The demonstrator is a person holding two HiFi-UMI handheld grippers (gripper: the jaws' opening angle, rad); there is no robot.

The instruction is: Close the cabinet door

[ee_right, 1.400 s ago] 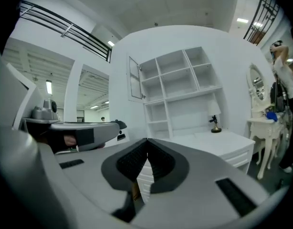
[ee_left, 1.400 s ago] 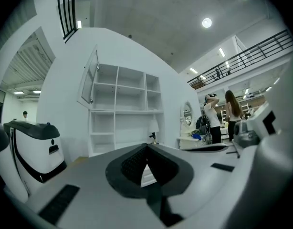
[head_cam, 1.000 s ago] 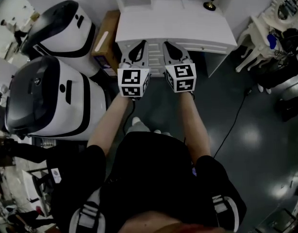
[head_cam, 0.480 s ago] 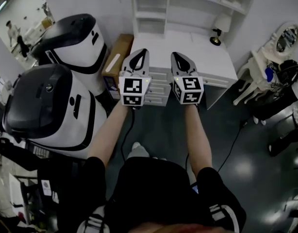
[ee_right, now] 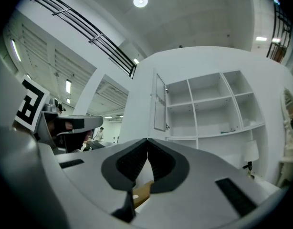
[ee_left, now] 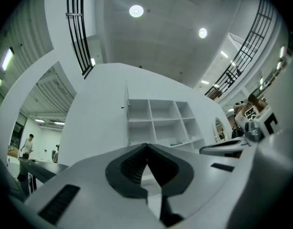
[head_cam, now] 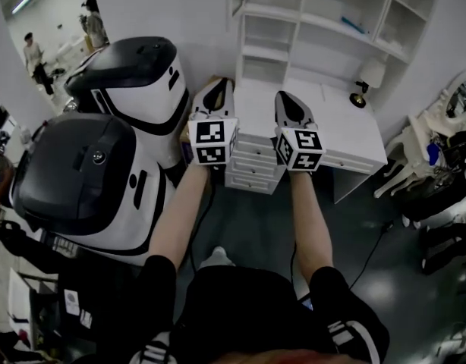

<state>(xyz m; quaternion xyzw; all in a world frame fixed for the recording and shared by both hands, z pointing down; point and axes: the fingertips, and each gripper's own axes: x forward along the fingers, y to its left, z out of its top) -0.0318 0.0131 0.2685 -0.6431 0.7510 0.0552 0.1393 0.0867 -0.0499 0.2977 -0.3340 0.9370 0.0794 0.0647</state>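
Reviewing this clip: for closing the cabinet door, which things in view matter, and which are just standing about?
For the job:
- cabinet door, open at the left of the shelf unit
- left tongs and right tongs, both shut and empty

Standing about:
- desk lamp
- desk drawers
- two black-and-white machines

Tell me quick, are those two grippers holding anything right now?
Left gripper: closed, holding nothing.
Right gripper: closed, holding nothing.

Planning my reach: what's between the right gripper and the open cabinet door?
Nothing in the way: the right gripper view shows the cabinet door clear beyond the shut jaws of the right gripper. The head view shows only bare desk top below.
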